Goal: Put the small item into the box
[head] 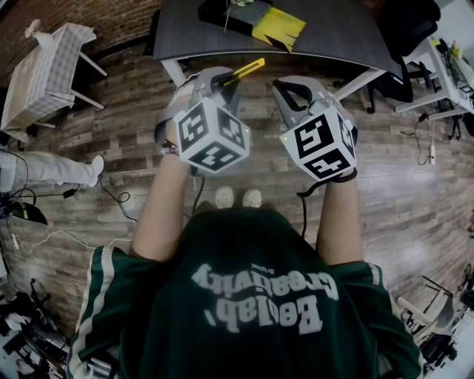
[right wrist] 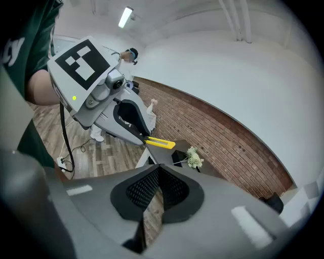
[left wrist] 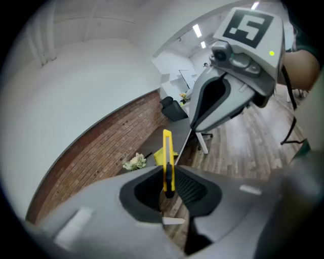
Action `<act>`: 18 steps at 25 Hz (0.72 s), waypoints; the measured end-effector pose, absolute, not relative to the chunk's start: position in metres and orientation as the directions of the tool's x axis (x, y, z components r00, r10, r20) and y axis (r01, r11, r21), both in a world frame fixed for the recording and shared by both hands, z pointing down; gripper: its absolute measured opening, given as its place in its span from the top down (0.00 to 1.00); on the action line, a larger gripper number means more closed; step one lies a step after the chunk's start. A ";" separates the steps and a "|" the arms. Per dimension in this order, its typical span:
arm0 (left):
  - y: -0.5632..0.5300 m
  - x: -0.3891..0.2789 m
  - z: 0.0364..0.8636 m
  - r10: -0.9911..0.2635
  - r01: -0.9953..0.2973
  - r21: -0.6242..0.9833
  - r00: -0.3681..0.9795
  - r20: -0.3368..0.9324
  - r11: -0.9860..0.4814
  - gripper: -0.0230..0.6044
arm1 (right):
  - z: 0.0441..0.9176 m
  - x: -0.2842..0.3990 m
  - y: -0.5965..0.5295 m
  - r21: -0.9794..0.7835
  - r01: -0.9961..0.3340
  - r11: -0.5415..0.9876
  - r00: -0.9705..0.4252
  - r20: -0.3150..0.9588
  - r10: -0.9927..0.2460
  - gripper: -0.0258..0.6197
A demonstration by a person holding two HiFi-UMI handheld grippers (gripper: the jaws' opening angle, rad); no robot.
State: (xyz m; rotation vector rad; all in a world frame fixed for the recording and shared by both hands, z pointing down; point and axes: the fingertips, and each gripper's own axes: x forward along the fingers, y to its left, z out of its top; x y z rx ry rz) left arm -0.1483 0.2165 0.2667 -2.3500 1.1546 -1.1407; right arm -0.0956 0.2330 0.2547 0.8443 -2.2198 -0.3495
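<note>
My left gripper (head: 231,78) is shut on a yellow utility knife (head: 247,71), which sticks out past the fingertips towards the table. In the left gripper view the knife (left wrist: 167,161) stands upright between the closed jaws. My right gripper (head: 281,87) hangs beside it, shut with nothing in it; its jaws meet in the right gripper view (right wrist: 158,176). Both are held in the air over the wooden floor, short of the grey table (head: 326,37). On the table lies a black box (head: 226,12) with a yellow sheet (head: 278,28) beside it and a small bunch of flowers (right wrist: 193,158).
A chequered small table (head: 44,70) stands at the far left. A person's leg (head: 44,166) and cables lie on the floor to the left. A black office chair (head: 407,26) and a white desk (head: 452,70) stand at the right.
</note>
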 end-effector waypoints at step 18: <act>0.201 -0.145 0.271 -0.761 -0.535 -0.547 0.372 0.532 -0.644 0.86 | 0.258 -0.099 0.218 0.471 -0.462 0.752 -0.535 0.528 -0.659 0.95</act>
